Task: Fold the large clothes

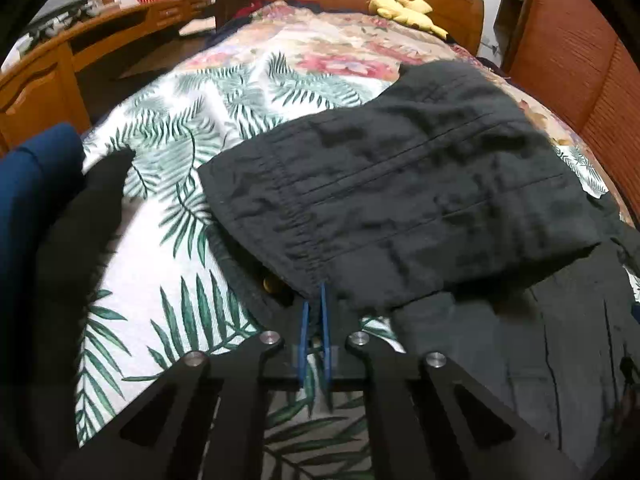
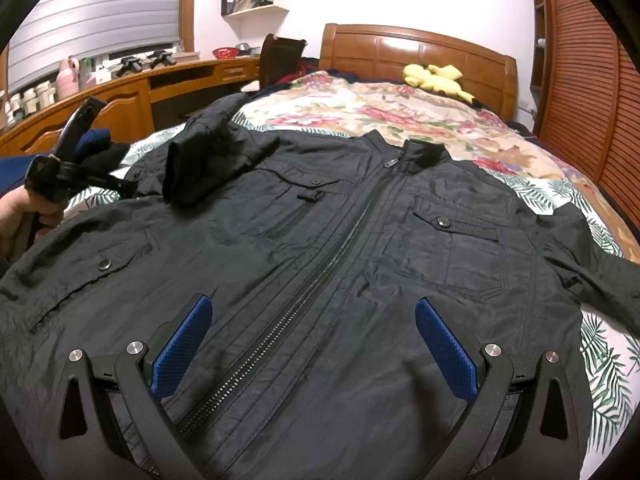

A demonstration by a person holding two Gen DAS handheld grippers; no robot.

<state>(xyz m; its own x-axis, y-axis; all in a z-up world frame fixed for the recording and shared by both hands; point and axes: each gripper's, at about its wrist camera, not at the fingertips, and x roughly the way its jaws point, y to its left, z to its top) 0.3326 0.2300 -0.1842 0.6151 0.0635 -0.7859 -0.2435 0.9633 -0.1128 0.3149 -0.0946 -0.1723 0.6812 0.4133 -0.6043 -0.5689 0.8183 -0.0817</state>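
A large black zip-front jacket [image 2: 320,264] lies front up on the bed, collar toward the headboard. Its left sleeve [image 2: 208,152] is lifted and folded in over the chest. In the left wrist view, my left gripper [image 1: 316,300] is shut on the cuff of that sleeve [image 1: 400,184], which hangs spread out above the jacket body [image 1: 540,340]. The left gripper also shows at the left of the right wrist view [image 2: 76,160]. My right gripper [image 2: 312,320] is wide open and empty, hovering over the jacket's lower front astride the zipper [image 2: 304,292].
The bed has a leaf-print sheet [image 1: 180,184] and a floral quilt [image 2: 400,116]. A yellow plush toy [image 2: 436,76] lies by the wooden headboard [image 2: 420,52]. A wooden desk [image 2: 140,92] runs along the left, a slatted wardrobe [image 2: 592,80] on the right.
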